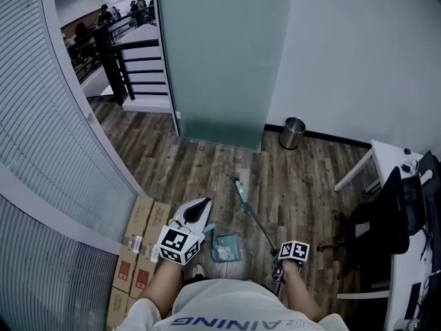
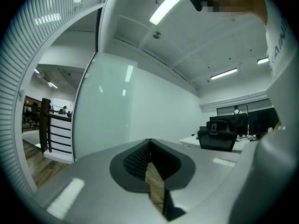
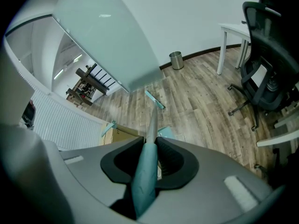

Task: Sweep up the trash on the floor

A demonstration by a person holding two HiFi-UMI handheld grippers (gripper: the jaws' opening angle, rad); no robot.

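Clamping the broom (image 1: 256, 219) by its teal grip, the right gripper (image 1: 284, 252) has its jaws pressed against both sides of the handle, which fills the space between them. In the right gripper view (image 3: 150, 143) the broom's (image 3: 152, 120) handle runs straight out from the jaws and slopes down to the floor (image 3: 201, 101), where the teal broom head (image 3: 155, 99) rests on the wood boards, well ahead of the gripper. From the head view the broom head (image 1: 239, 187) lies up and to the left of the right gripper, out on bare floor (image 1: 207, 164) in front of the frosted glass panel (image 1: 220, 61).

The left gripper (image 1: 198, 209) points upward. In its own view (image 2: 149, 146) the jaws are drawn together with their tips meeting. Only a thin strip of wood colour shows lower down between them, and nothing is gripped.

A teal dustpan (image 1: 226, 248) sits on the floor between the two grippers, just beside the left one. Pale bits show inside it, too small to make out. Cardboard boxes (image 1: 138, 247) line the wall at the left. A metal bin (image 1: 292, 133) stands against the far wall, and a black office chair (image 1: 382, 226) stands by the white desk (image 1: 389, 158) at the right.
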